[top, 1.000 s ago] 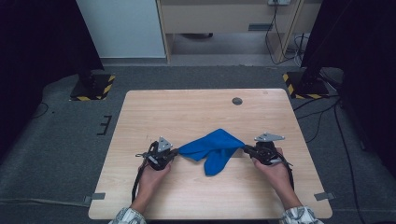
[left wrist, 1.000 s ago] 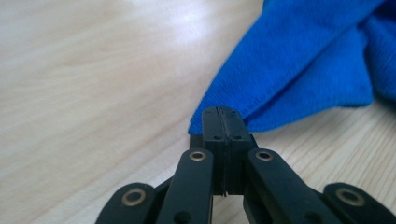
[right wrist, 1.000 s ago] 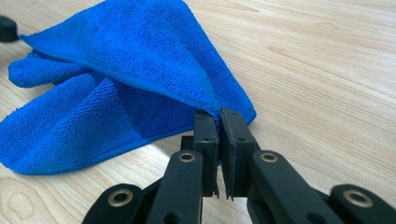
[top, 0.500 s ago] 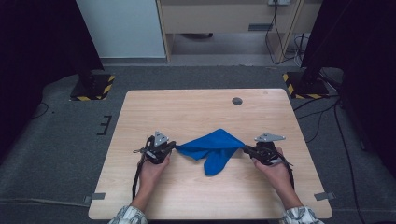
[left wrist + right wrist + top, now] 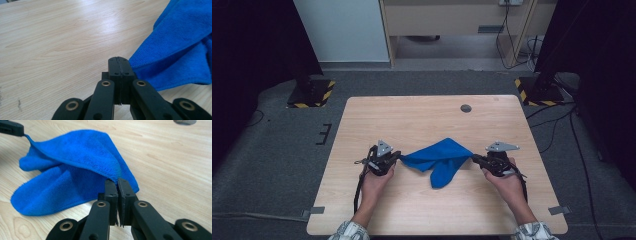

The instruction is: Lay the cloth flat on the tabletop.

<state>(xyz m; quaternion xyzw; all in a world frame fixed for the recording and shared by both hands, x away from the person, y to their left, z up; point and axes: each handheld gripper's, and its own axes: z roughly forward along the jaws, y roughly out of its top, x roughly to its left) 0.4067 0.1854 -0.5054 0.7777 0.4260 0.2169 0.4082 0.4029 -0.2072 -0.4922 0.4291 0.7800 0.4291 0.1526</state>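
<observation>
A blue microfibre cloth (image 5: 439, 156) lies crumpled on the wooden table (image 5: 422, 120), stretched between both grippers. My left gripper (image 5: 398, 156) is shut on the cloth's left corner; in the left gripper view the cloth (image 5: 180, 50) comes out from the right side of the closed jaws of the left gripper (image 5: 119, 60). My right gripper (image 5: 474, 158) is shut on the cloth's right corner; in the right gripper view the cloth (image 5: 75, 170) spreads away from the tips of the right gripper (image 5: 117, 181), and the left gripper's dark tip (image 5: 11, 128) pinches its far corner.
A small round dark disc (image 5: 466, 108) sits on the table near its far edge. Bare wood lies ahead of the cloth. Beyond the table are grey carpet, stand bases with yellow-black tape (image 5: 312, 94) and a pale cabinet (image 5: 452, 17).
The left hand has shifted slightly left and away, pulling the cloth's left corner outward so the top edge is tauter. The right hand has stayed put.
</observation>
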